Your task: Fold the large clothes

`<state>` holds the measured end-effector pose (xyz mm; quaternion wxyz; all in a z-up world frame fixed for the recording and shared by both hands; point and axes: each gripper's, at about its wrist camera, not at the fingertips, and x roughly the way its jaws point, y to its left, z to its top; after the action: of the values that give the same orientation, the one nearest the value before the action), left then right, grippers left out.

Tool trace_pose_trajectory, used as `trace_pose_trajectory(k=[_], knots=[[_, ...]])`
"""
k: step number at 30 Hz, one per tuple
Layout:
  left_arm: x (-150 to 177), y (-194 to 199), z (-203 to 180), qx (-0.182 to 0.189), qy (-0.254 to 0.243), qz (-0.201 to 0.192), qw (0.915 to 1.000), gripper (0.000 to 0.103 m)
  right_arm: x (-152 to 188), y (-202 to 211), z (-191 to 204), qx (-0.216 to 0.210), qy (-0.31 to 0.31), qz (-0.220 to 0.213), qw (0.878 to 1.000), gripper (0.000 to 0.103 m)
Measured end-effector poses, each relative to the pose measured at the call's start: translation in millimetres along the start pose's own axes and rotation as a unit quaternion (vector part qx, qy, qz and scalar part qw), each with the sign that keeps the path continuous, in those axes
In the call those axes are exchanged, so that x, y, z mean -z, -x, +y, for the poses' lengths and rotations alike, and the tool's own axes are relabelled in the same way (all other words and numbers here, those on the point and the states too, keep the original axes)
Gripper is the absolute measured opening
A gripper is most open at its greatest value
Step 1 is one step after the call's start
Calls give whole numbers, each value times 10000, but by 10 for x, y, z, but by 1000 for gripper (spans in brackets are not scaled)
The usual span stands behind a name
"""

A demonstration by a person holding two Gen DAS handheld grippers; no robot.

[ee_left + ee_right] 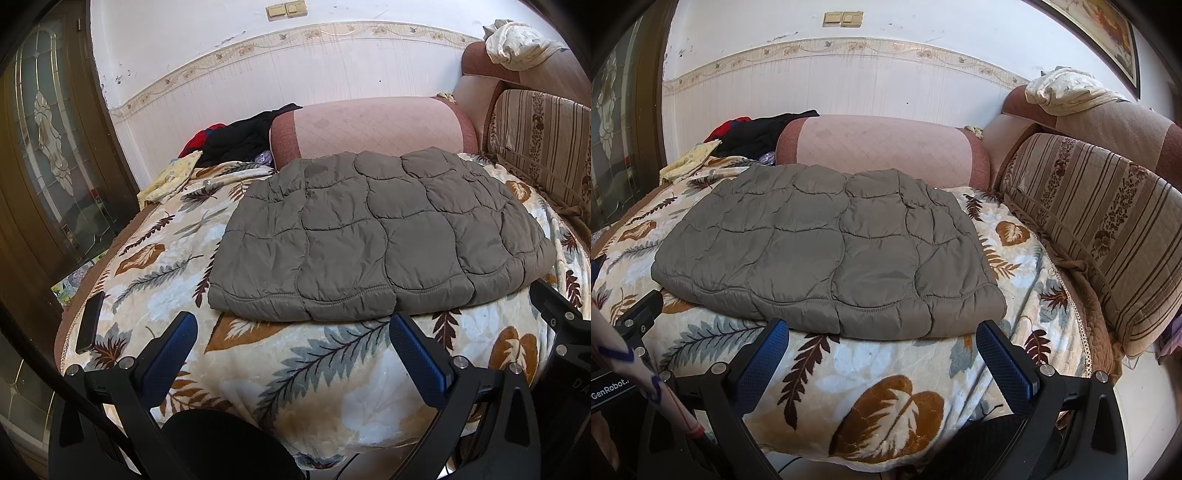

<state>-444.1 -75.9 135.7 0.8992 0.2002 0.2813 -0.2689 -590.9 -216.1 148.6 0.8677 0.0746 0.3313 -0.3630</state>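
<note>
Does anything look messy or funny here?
The jacket lies neatly folded. But a phone sits right at the blanket's left edge, and clothes are heaped behind it.

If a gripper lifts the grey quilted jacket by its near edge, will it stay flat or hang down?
The grey quilted jacket is puffy, creased fabric, so it would probably droop. It looks light for its size. Its smooth shell may slip on the leaf-print blanket and between open fingers.

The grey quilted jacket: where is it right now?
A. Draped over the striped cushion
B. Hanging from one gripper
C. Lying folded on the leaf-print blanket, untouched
C: the grey quilted jacket lies flat on the leaf-print blanket, both grippers open and short of it.
</note>
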Motion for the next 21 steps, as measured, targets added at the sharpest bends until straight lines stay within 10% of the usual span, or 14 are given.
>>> trace_pose_trajectory(k=[21], knots=[[17, 11, -23, -64, -75, -36, 9999, 103, 32, -42, -3, -36, 33, 52, 10000, 103]])
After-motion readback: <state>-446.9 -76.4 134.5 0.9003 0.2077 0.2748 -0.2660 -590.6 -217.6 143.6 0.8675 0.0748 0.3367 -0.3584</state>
